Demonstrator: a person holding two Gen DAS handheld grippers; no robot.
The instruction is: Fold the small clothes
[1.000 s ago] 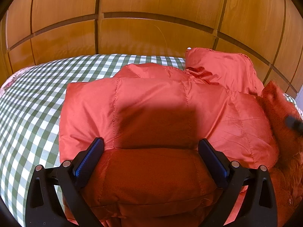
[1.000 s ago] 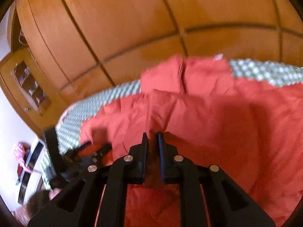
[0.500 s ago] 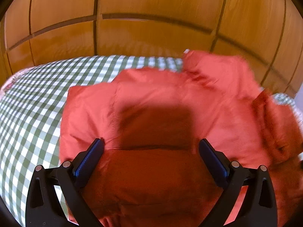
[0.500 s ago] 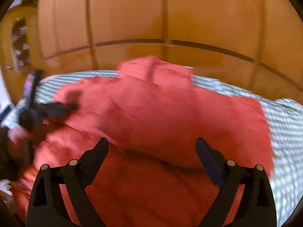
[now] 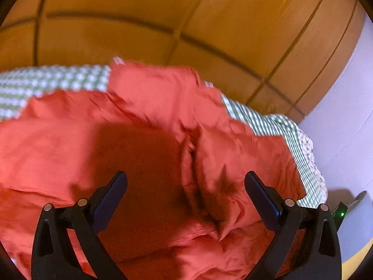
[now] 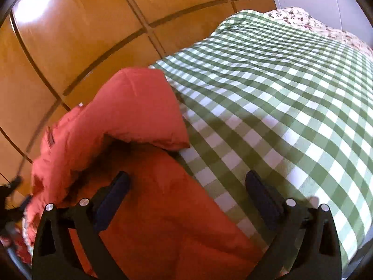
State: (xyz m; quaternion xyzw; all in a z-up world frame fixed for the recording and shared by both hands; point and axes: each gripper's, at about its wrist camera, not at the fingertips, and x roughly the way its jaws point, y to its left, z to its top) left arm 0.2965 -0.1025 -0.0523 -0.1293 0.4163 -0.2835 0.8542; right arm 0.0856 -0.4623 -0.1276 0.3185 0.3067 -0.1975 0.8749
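Observation:
A red puffy jacket [image 5: 139, 140] lies on a bed with a green-and-white checked sheet [image 5: 46, 81]. My left gripper [image 5: 185, 186] is open and empty, hovering just above the jacket's folded body, with a creased fold to its right. In the right wrist view the jacket [image 6: 130, 121] fills the lower left, one part folded up near the wooden wall. My right gripper [image 6: 186, 186] is open and empty above the jacket's edge where it meets the checked sheet [image 6: 291, 93].
A wooden panelled wall [image 5: 163, 23] stands right behind the bed. A floral cover [image 6: 314, 23] lies at the bed's far end. A pale wall [image 5: 345, 128] and the bed's edge show at the left wrist view's right.
My right gripper opened, let go of the jacket and swung right toward the sheet. My left gripper stayed open and turned right over the jacket.

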